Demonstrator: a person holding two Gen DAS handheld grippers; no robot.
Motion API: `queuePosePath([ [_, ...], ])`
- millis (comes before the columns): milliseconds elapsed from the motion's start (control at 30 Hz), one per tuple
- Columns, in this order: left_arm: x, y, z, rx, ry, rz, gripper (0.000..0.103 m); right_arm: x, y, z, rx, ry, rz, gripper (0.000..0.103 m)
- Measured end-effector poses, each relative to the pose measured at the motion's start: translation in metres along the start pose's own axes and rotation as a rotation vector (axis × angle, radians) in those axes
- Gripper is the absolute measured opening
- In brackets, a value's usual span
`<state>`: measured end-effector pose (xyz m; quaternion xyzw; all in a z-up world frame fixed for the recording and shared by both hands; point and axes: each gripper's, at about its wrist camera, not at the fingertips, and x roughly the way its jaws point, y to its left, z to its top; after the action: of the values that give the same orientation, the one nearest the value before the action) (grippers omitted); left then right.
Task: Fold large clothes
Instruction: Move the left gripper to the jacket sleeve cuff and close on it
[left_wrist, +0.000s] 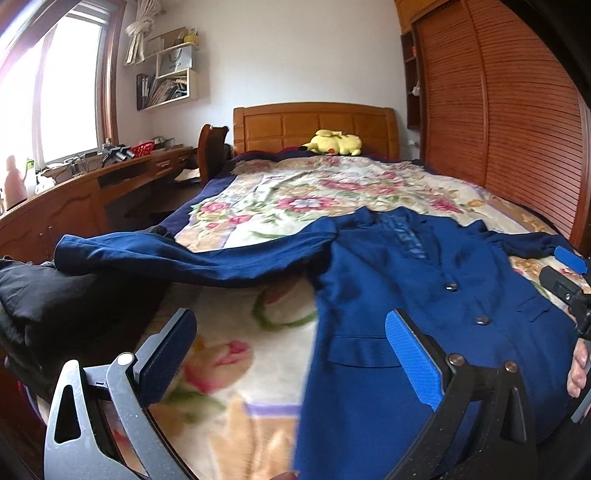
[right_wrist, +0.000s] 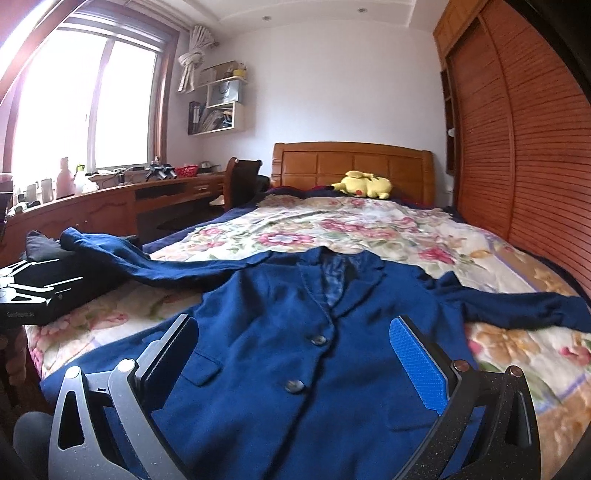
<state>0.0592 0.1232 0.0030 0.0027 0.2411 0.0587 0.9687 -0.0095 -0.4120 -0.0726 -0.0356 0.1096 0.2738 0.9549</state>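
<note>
Blue blazer lies face-up, sleeves spread, on the floral bedspread; my left gripper and right gripper hover above it, jaws spread, gripping nothing.

The bed carries a floral blanket; blue jacket and yellow plush on it

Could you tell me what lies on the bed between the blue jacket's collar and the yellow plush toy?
Only bare floral blanket lies between the blue jacket and the yellow plush toy, as both wrist views show.
</note>
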Motion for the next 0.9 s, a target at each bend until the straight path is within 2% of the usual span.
queuePosePath([
  [200, 0.017, 0.028, 0.009, 0.005, 0.022, 0.014, 0.103, 0.033, 0.008, 0.011, -0.020, 0.036, 0.045, 0.103],
  [567, 0.050, 0.081, 0.033, 0.006, 0.088, 0.039, 0.086, 0.086, 0.023, 0.031, -0.047, 0.094, 0.130, 0.103],
  [767, 0.048, 0.103, 0.054, 0.014, 0.109, 0.080, 0.085, 0.102, 0.021, 0.033, -0.088, 0.144, 0.180, 0.103],
  [900, 0.041, 0.122, 0.071, 0.023, 0.129, 0.118, 0.083, 0.110, 0.010, 0.034, -0.062, 0.173, 0.215, 0.103],
])
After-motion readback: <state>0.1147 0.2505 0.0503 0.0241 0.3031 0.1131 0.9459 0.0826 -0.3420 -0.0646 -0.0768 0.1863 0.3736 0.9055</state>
